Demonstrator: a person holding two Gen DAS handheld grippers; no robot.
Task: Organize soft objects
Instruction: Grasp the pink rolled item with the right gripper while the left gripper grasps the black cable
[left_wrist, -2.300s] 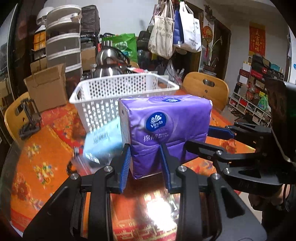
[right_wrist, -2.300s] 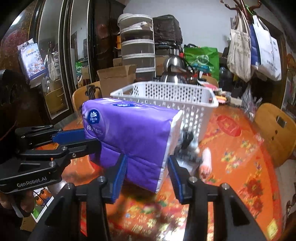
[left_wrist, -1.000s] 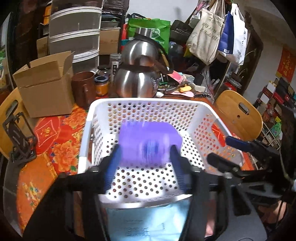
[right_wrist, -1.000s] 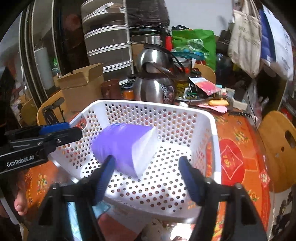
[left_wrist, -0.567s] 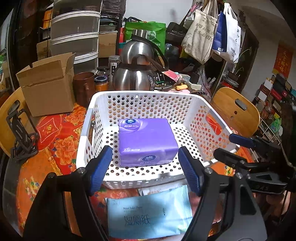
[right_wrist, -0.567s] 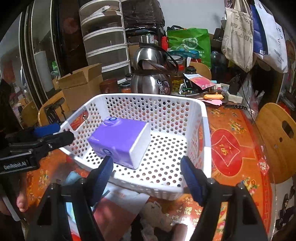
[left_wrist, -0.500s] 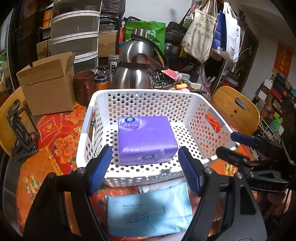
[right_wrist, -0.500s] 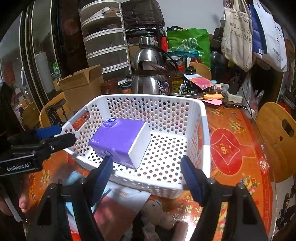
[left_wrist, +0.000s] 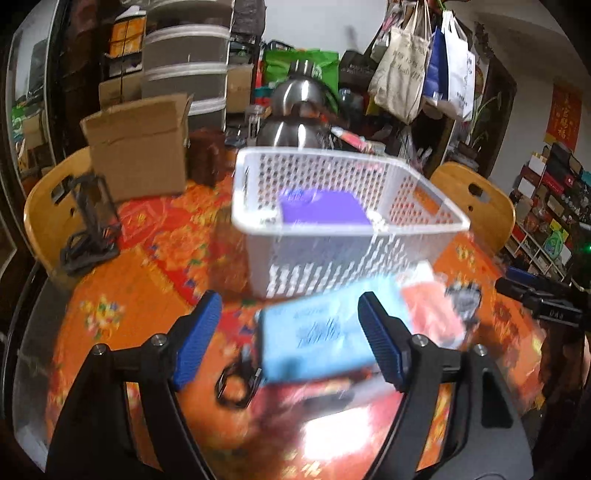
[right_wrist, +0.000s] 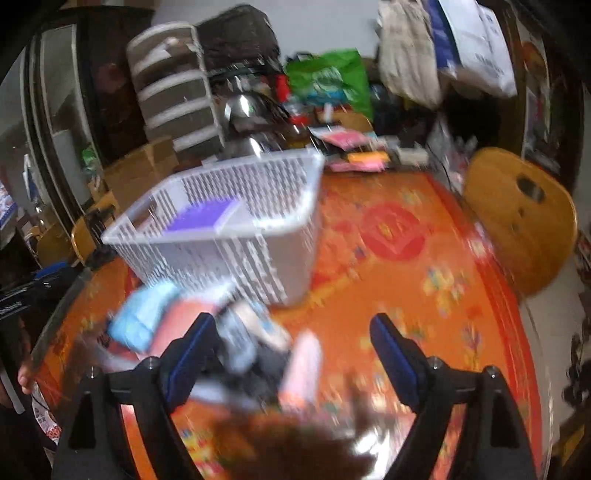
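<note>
Blue pack txt blurred, unreadable.

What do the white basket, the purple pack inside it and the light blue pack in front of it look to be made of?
White basket: apparently rigid moulded plastic, with perforated walls and a smooth rim. Purple pack: probably soft tissue in a plastic film wrapper; motion blur hides any sheen. Light blue pack: a flat, soft-looking packet, likely also film-wrapped tissue, though blur leaves that uncertain.
</note>
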